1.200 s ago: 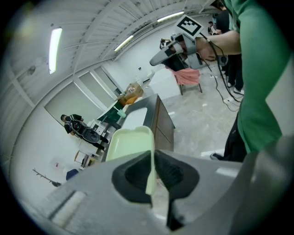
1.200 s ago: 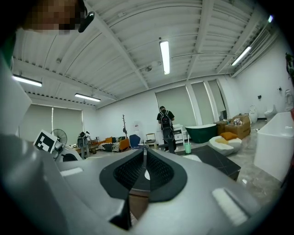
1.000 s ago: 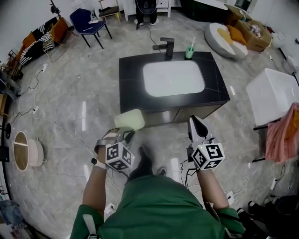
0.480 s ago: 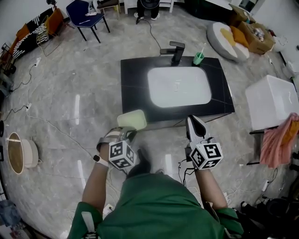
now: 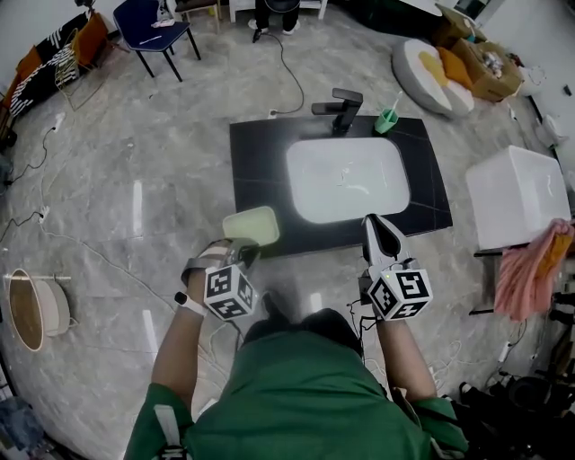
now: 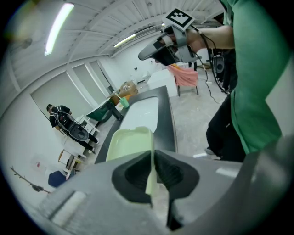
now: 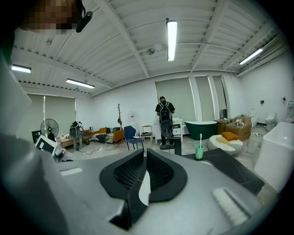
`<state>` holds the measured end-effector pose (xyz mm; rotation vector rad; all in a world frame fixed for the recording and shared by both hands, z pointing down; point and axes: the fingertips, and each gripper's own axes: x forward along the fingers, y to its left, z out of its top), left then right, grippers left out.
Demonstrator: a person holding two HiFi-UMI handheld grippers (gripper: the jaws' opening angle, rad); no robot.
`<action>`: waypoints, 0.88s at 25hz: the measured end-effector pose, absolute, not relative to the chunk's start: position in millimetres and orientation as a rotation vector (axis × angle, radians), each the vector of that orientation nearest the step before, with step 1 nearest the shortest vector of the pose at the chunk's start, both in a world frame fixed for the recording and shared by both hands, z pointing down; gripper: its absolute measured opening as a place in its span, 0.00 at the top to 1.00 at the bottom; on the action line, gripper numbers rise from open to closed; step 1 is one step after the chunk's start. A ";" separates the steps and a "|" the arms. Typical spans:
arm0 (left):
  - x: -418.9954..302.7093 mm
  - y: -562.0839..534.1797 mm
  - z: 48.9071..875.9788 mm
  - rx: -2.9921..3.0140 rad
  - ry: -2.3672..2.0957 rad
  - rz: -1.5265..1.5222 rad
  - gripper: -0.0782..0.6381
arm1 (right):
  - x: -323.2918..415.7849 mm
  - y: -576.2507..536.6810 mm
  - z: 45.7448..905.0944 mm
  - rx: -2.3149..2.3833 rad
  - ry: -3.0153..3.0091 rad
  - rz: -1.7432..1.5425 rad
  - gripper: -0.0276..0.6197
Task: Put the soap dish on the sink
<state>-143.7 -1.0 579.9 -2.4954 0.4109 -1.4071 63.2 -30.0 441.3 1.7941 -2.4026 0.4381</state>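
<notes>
A pale green soap dish [image 5: 251,225] [image 6: 128,143] is pinched by its edge in my left gripper [image 5: 241,254] [image 6: 152,176], which is shut on it. The dish hangs over the front left corner of the black sink counter [image 5: 256,162] [image 6: 166,110]. A white basin [image 5: 348,178] [image 6: 140,109] is set in the counter, with a black tap [image 5: 340,105] at its far side. My right gripper [image 5: 381,235] [image 7: 144,176] is shut with nothing in it, just over the counter's front edge, right of the dish.
A green cup with a toothbrush [image 5: 387,119] [image 7: 199,150] stands by the tap. A white box [image 5: 523,196] and a pink cloth [image 5: 532,271] are to the right. A blue chair [image 5: 153,25], a round cushion [image 5: 433,74], floor cables and a standing person [image 7: 164,120] lie beyond.
I have come closer to the sink. The soap dish in my left gripper has gone from in front of the counter to over its front left corner.
</notes>
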 end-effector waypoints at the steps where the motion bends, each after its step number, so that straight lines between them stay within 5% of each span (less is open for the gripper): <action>1: -142.8 -6.0 580.5 -2.513 0.407 -1.398 0.86 | 63.7 -36.4 441.8 1.794 -2.402 0.439 0.92; 22: -69.0 -132.5 608.3 -2.531 0.486 -1.506 0.86 | 117.2 -219.8 487.4 1.489 -2.593 0.604 0.92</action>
